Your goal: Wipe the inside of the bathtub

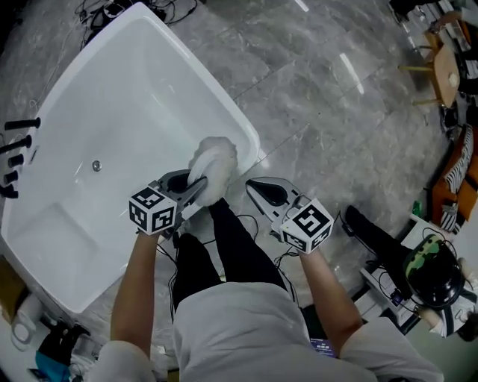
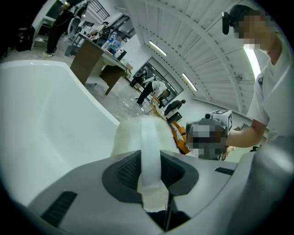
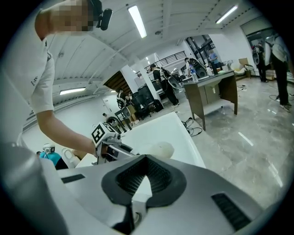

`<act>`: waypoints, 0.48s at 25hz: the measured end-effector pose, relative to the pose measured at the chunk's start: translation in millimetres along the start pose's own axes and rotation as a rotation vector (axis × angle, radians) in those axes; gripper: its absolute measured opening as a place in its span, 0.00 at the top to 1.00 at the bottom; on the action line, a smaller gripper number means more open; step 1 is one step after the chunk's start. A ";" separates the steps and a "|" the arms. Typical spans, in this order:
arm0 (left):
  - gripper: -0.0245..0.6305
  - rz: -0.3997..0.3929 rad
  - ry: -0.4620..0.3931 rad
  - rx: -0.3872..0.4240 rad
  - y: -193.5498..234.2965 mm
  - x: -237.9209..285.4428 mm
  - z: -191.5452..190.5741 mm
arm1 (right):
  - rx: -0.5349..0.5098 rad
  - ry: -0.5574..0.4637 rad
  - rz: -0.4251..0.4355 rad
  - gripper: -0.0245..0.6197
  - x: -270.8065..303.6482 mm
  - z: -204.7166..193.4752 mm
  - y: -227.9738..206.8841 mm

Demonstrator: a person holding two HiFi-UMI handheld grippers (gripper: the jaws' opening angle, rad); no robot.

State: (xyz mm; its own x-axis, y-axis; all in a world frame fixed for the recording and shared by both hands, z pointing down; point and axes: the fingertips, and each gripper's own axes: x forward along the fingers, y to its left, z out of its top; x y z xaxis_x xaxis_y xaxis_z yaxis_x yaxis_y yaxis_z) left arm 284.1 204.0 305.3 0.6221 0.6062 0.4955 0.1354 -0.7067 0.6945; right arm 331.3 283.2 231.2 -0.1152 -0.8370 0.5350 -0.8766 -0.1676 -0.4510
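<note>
The left gripper [image 1: 193,190] pinches the white strap [image 2: 150,151] of a fluffy wiping pad [image 1: 214,164], which juts ahead of it over the white bathtub's [image 1: 112,82] near rim. Just beside it, the right gripper [image 1: 254,188] is pressed together on nothing.

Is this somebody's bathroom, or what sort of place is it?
Probably not a home bathroom: more likely an open workshop or lab hall. The white bathtub stands alone on a grey stone floor, with cables trailing by its far end, and desks, people and ceiling strip lights fill the background.
</note>
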 end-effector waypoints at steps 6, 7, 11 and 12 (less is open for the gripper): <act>0.81 -0.023 0.062 -0.016 30.9 29.9 -14.6 | 0.030 0.009 0.002 0.96 15.0 -16.0 -23.9; 0.81 -0.027 0.069 -0.022 34.4 34.8 -16.7 | 0.036 0.009 0.003 0.96 16.8 -18.7 -27.3; 0.81 -0.060 0.112 -0.029 42.3 54.3 -28.4 | 0.056 0.011 0.005 0.96 24.9 -29.7 -39.1; 0.81 -0.071 0.129 -0.022 43.3 58.7 -32.4 | 0.061 0.012 0.003 0.96 27.3 -32.2 -41.7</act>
State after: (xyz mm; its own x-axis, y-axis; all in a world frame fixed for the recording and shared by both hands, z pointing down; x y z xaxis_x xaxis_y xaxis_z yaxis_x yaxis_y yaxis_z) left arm 301.5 220.8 381.3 0.5069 0.6974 0.5066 0.1575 -0.6527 0.7410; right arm 349.7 284.2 287.6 -0.1243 -0.8312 0.5420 -0.8462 -0.1964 -0.4953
